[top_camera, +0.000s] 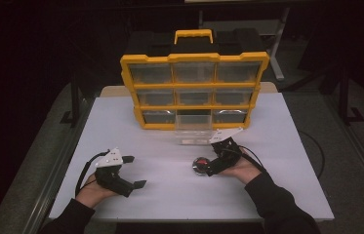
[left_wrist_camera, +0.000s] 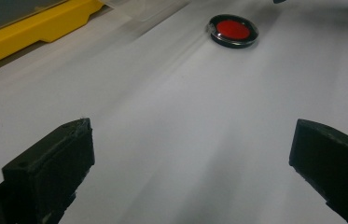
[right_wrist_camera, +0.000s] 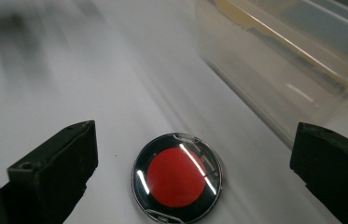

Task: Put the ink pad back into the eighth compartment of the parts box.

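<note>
A small round case [right_wrist_camera: 177, 176], black-rimmed with a red disc under a clear glinting lid, lies flat on the white table [top_camera: 170, 195], between the spread jaws of your right hand-held gripper [top_camera: 204, 168] and touched by neither. In the right gripper view it sits low and centred in the gap, the black jaws standing wide on either side of it. From above, the same case [top_camera: 201, 165] shows just off the tip of that hand-held gripper, which your right hand [top_camera: 245, 170] holds pointed leftward across the table.

Just beyond the right hand-held gripper, a clear plastic drawer [right_wrist_camera: 279, 70] juts forward from the bottom row of a yellow-framed parts organizer [top_camera: 194, 90]. The drawer [top_camera: 194, 131] is pulled out at the middle of that row, with the grey plate of the hand-held gripper near its front corner. The organizer stands upright at the table's far side, three rows of three clear drawers, a yellow carry handle [top_camera: 193, 35] on top.

Your left hand-held gripper [top_camera: 134, 171] rests well apart from the case, jaws released and holding nothing, your left hand [top_camera: 91, 190] behind it near the table's front edge. Looking along it, the case [left_wrist_camera: 233, 30] lies far ahead and to the right of its jaws, with the organizer's yellow base [left_wrist_camera: 31, 32] off to the upper left.
</note>
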Demonstrator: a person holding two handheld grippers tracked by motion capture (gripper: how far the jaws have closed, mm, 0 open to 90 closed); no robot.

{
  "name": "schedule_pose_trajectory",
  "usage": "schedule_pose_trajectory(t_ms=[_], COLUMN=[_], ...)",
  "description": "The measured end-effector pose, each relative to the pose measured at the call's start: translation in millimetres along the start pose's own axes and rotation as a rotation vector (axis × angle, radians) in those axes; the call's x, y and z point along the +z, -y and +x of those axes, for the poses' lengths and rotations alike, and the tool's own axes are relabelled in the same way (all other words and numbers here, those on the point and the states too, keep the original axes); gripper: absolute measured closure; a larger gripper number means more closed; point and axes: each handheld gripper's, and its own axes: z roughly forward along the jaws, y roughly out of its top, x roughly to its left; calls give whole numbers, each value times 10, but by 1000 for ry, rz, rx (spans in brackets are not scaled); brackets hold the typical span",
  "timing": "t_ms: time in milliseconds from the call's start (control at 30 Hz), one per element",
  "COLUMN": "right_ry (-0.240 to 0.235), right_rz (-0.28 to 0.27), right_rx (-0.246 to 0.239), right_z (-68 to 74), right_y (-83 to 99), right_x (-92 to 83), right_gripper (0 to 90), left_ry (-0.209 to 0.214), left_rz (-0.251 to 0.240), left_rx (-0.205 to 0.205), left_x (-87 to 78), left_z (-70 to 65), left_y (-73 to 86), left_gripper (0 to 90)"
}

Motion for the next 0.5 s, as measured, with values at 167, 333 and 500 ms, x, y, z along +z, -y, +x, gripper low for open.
schedule_pose_trajectory(t_ms=[167,333,500], right_ry=[-7,-11,-6], right_rz=[19,40,62], right_rx=[1,0,-10], right_z=[1,-3,8], right_y=[-12,-16,-23], right_x=[37,71,104], right_gripper=[0,0,0], left_ry=[0,1,1], left_rz=[0,2,4], left_rx=[-2,-1,1], left_x=[-1,0,1], left_z=[0,-2,-1], left_y=[2,5,8], left_gripper=[0,0,0])
